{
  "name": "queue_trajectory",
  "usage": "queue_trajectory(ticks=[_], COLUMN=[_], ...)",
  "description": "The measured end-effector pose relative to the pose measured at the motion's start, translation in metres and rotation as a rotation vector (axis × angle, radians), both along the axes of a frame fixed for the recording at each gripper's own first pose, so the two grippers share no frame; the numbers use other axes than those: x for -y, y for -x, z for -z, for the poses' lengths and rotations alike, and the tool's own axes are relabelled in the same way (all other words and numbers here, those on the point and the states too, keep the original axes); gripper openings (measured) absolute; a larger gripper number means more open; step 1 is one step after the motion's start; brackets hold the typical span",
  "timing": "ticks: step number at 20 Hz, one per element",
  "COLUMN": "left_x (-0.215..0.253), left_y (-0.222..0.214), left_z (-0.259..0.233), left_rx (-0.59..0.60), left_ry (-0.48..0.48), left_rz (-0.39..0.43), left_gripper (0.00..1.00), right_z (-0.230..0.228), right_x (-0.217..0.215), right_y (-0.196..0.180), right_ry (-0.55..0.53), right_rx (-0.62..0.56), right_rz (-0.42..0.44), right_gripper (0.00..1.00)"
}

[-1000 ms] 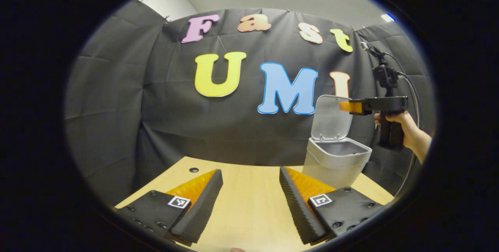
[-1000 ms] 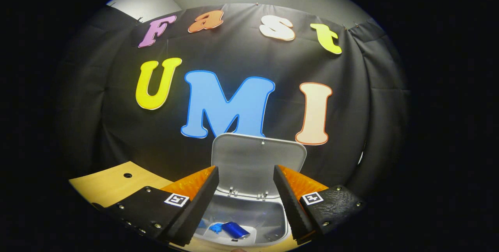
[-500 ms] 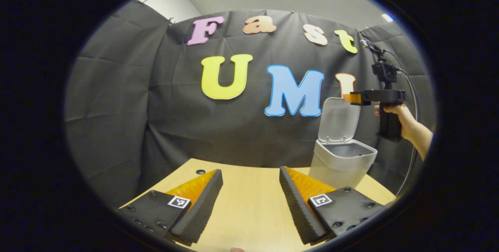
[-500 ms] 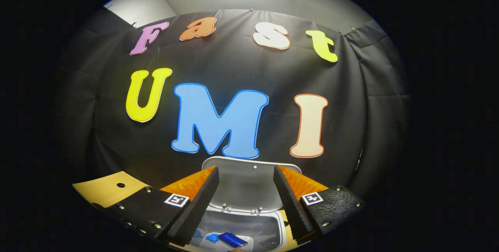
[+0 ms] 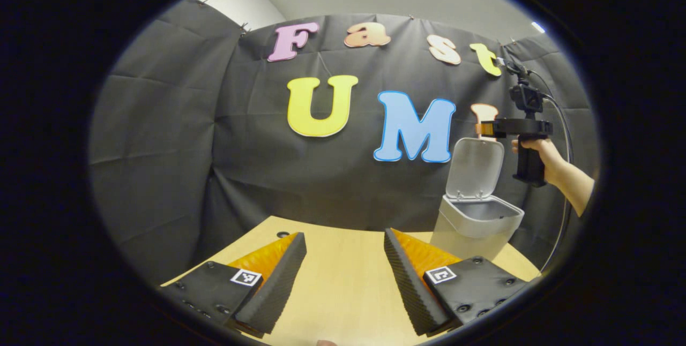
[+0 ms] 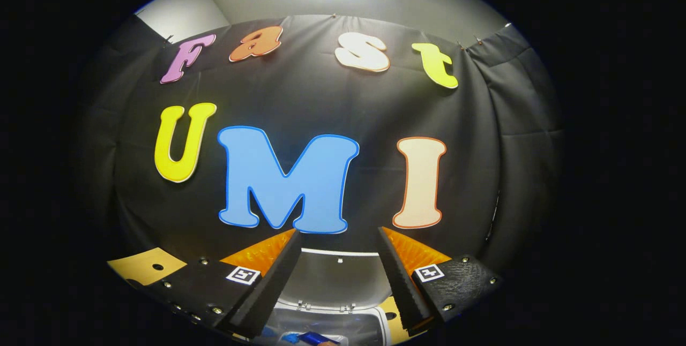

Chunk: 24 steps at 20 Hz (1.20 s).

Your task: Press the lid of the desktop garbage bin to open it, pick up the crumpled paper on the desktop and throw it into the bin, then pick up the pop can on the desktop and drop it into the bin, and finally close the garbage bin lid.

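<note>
Over on the right side of the left gripper view sits the grey desktop garbage bin (image 5: 478, 223) on the wooden desktop (image 5: 343, 281), its lid (image 5: 474, 166) flipped up and standing open. Right gripper (image 5: 482, 129) hovers just above the lid's top edge, held by a hand (image 5: 538, 150), jaws spread with nothing between them. Left gripper (image 5: 343, 276) at the bottom of that view is also wide open and empty over bare table. Low in the right gripper view, between its own fingers (image 6: 268, 292), you can spot the blue pop can (image 6: 316, 338) lying inside the bin, blue crumpled paper (image 6: 289, 338) beside it
</note>
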<state>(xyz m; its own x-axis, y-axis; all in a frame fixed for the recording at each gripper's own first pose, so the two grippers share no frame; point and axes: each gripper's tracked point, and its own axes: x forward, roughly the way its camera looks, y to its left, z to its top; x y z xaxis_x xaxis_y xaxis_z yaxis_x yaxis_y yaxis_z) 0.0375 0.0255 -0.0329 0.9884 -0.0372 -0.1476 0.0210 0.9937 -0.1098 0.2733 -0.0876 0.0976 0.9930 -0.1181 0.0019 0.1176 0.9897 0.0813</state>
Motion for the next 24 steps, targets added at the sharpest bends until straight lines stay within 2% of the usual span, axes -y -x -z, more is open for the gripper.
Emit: queue_trajectory(ticks=[7, 12, 24], left_x=[-0.019, -0.031, -0.020], left_y=[0.004, 0.008, 0.003], left_z=[0.000, 0.004, 0.007], left_rx=[-0.003, -0.006, 0.000], left_ry=[0.012, 0.019, 0.001], left_rz=[-0.057, -0.085, -0.041], left_gripper=[0.96, 0.96, 0.96], right_z=[0.002, 0.015, 0.030], right_x=[0.006, 0.006, -0.002], right_y=[-0.030, -0.038, -0.007], right_ry=[-0.021, -0.048, -0.119], right_rx=[-0.039, -0.092, -0.184], right_rz=[0.016, 0.013, -0.057], right_gripper=[0.89, 0.89, 0.90])
